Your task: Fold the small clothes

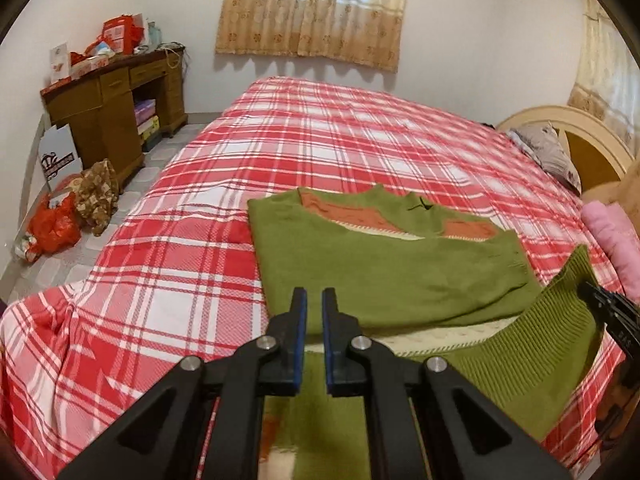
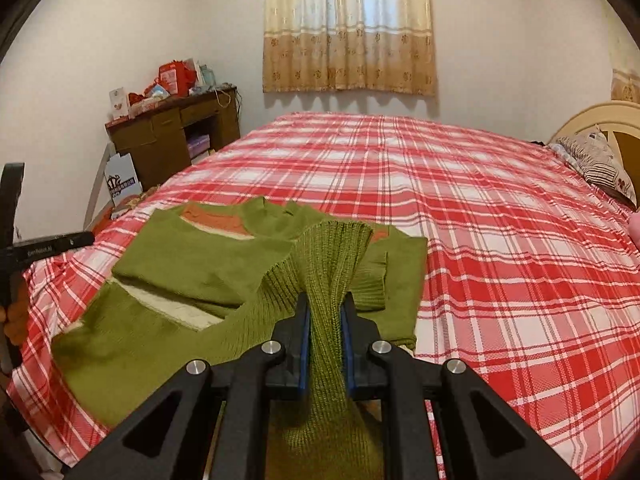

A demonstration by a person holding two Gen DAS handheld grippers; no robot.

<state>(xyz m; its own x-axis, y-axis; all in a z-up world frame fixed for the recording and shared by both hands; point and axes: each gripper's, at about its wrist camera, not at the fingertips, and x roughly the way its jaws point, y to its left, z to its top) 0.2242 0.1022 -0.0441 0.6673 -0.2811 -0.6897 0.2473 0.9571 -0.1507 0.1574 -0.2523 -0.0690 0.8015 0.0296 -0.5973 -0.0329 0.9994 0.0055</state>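
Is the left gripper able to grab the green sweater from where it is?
Probably yes. The left gripper hangs shut and empty just over the sweater, nothing between; it must open first.

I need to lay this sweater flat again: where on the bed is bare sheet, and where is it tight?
Free: the plaid sheet from the green sweater out to the curtained wall and across to the pillow, plus a strip on its desk side. Tight: the near edge, where the right tongs grip the ribbed hem, and beside the pink cloth.
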